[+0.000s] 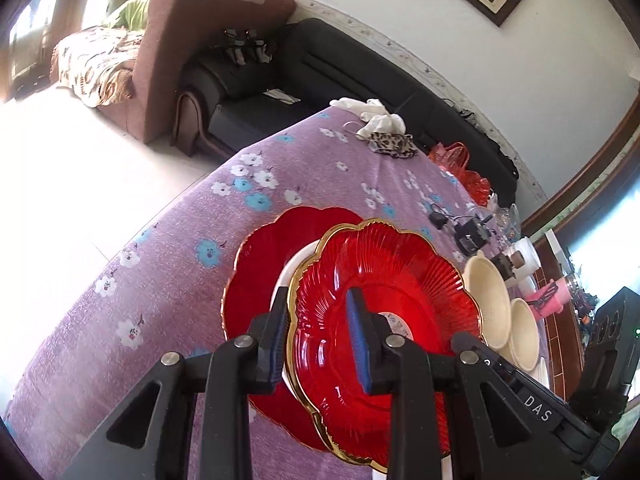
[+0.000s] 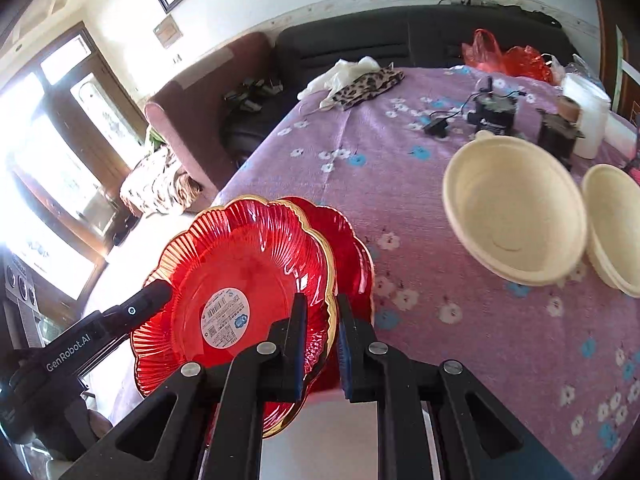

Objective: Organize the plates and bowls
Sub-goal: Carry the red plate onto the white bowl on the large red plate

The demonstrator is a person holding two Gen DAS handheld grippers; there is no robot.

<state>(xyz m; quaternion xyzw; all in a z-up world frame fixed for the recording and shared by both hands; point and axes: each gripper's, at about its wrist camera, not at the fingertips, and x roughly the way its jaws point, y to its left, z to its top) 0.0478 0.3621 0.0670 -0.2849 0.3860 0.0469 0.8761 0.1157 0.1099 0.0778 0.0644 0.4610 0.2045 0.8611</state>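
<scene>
A red fluted glass plate (image 1: 400, 280) with a gold rim hangs tilted above the purple floral tablecloth (image 1: 180, 280). My left gripper (image 1: 320, 340) is shut on its near rim. My right gripper (image 2: 323, 344) is shut on the opposite rim of the same plate (image 2: 248, 264), whose label shows through the glass. Each gripper appears in the other's view: the left gripper (image 2: 154, 296) at the plate's far edge, the right gripper (image 1: 468, 344) likewise. A second red plate (image 1: 256, 264) (image 2: 354, 248) lies below on the cloth, with a white dish (image 1: 298, 266) on it. Two cream bowls (image 2: 512, 216) (image 2: 616, 232) stand to the right.
At the table's far side lie a leopard-print cloth (image 2: 368, 84), white gloves (image 2: 344, 70), a red plastic bag (image 2: 504, 56), black chargers with cables (image 2: 492, 110) and a white roll (image 2: 588, 116). A black sofa (image 1: 320, 64) stands beyond. The table's edge drops off left of the plates.
</scene>
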